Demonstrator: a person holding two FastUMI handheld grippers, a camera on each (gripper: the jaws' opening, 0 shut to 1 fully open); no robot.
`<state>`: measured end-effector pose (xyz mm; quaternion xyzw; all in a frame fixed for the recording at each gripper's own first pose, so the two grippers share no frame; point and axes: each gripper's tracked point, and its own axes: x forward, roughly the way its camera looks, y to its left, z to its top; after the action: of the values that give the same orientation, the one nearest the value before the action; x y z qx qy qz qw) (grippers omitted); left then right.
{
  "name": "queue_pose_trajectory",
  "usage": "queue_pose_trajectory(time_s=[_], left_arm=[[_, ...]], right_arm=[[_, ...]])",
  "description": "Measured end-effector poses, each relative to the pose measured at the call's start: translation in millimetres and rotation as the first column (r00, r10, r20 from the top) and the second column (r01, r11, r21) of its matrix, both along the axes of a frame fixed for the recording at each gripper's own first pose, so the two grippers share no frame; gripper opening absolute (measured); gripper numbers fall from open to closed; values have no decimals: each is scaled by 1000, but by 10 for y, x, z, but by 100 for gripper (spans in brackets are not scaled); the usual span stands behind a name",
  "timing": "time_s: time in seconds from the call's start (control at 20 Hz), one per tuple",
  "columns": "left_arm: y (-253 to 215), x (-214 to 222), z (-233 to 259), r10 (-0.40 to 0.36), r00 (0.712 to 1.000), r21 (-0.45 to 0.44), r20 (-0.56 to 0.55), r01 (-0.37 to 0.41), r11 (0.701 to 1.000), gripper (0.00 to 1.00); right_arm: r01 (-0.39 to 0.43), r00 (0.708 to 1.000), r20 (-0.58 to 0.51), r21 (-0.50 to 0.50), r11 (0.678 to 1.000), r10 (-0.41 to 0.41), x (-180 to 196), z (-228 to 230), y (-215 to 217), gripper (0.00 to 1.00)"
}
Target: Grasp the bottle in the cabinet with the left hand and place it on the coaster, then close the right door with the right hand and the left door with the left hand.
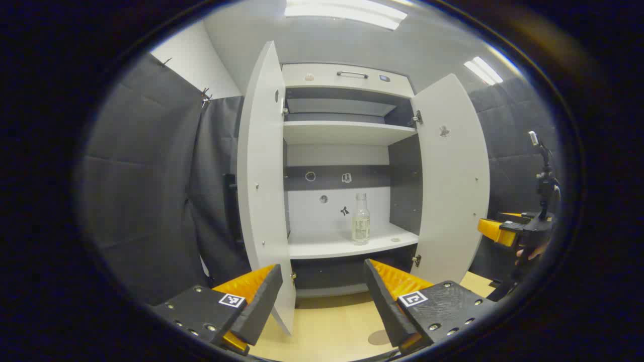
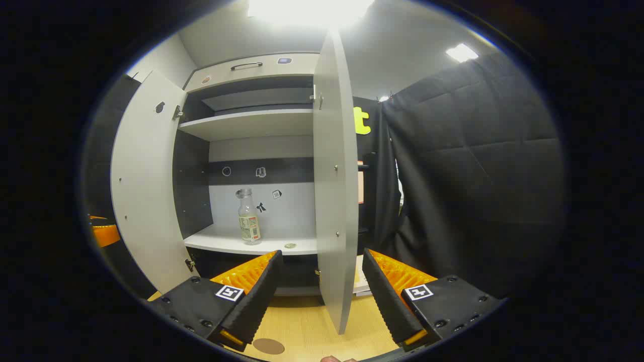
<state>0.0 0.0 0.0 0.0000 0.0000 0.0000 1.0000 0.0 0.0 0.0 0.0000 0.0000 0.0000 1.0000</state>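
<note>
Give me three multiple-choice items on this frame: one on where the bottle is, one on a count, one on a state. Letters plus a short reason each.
1. Where does the bottle stand?
A. on the coaster
B. on the cabinet's lower shelf
C. on the top shelf

2. How many cabinet doors stand open?
A. none
B. one
C. two

3. What is the state of the left gripper?
A. open, holding nothing
B. shut on the bottle
C. shut on a door edge

Answers:
1. B: the bottle stands upright on the lower shelf, while the coaster lies bare on the wooden table.
2. C: the left door and the right door both swing outward, showing the shelves.
3. A: its fingers stand wide apart with nothing between them, short of the cabinet.
</note>
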Motion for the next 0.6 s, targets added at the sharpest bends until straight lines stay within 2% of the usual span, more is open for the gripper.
queue_pose_trajectory(time_s=[0.3,0.6], left_arm=[[70,-32,-19,15,1000,-39,-7,-16,999,94],[96,-74,5,28,1000,-26,-1,-28,999,94]], right_arm=[[-27,999,16,-17,999,27,42,59,112,100],[-42,999,24,-15,999,43,27,79,167,100]])
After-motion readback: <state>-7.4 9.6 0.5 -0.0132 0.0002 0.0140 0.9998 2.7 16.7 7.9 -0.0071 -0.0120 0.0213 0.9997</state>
